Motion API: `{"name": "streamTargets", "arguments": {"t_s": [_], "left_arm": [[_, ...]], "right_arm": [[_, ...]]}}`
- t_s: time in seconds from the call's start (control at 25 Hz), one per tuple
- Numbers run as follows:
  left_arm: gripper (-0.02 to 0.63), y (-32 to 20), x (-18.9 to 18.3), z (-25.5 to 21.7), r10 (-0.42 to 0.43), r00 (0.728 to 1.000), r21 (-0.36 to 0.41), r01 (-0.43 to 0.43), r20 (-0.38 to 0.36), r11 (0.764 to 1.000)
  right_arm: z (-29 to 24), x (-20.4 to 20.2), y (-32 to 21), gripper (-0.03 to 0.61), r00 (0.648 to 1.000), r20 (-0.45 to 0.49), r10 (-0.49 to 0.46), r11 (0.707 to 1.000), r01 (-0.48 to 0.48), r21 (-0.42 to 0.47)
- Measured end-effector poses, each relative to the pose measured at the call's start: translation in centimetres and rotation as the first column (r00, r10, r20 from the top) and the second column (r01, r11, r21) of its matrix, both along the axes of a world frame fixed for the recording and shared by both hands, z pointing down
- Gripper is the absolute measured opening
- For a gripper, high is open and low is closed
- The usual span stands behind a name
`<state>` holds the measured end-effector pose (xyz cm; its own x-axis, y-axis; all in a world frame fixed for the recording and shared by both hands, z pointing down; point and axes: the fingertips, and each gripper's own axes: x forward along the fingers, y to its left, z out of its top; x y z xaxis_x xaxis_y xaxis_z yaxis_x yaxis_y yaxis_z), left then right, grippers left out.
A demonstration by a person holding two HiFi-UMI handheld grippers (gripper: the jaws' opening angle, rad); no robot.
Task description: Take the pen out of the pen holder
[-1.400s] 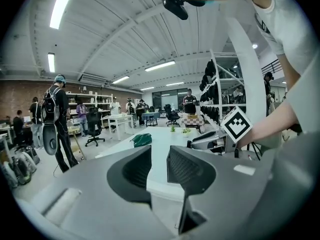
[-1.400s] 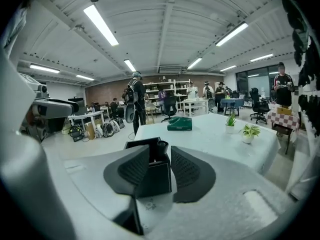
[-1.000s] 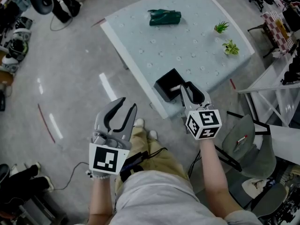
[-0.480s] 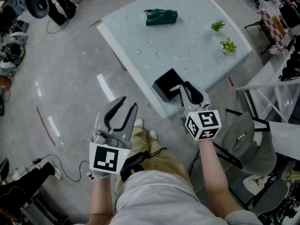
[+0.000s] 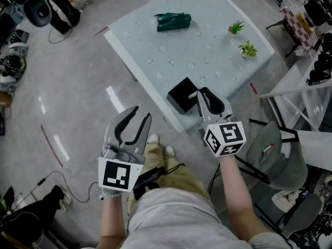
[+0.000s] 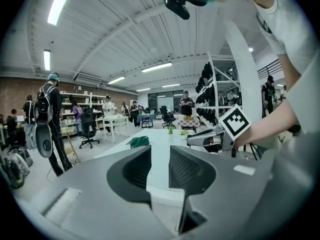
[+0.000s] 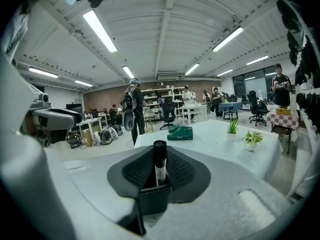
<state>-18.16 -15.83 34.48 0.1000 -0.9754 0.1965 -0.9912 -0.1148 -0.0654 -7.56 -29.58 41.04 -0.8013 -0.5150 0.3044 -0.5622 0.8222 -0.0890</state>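
Note:
A black pen holder (image 5: 180,94) stands at the near edge of the pale table (image 5: 207,35). My right gripper (image 5: 201,93) reaches over the holder's right side. In the right gripper view its jaws are closing, and both ribbed pads touch the upright pen (image 7: 159,156), which has a black cap and a white barrel. The holder (image 7: 155,200) shows just under the jaws. My left gripper (image 5: 142,113) hangs over the floor to the left of the table, open, with nothing between its fingers (image 6: 136,170).
A dark green pouch (image 5: 174,21) lies at the table's far side, and two small potted plants (image 5: 236,27) (image 5: 248,49) stand at its right. A grey chair (image 5: 275,160) sits to the right of my right arm. Bags and cables lie on the floor at left.
The right gripper's jaws have narrowed around the pen and the gripper has risen a little at the holder. The left gripper has stayed where it was.

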Motion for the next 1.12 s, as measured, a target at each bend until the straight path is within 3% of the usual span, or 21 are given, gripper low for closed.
{"name": "streamTargets", "arguments": {"t_s": [0.68, 1.12], "left_arm": [[0.115, -2.6, 1.2, -3.1, 0.112, 0.993, 0.051, -0.114, 0.04, 0.992], [0.095, -4.9, 3.0, -4.9, 0.208, 0.977, 0.092, -0.212, 0.05, 0.973]], "right_arm": [[-9.3, 1.0, 0.7, 0.074, 0.987, 0.153, 0.043, 0.992, -0.06, 0.109], [-11.0, 5.6, 0.5, 0.074, 0.971, 0.156, 0.183, 0.966, -0.207, 0.155]]}}
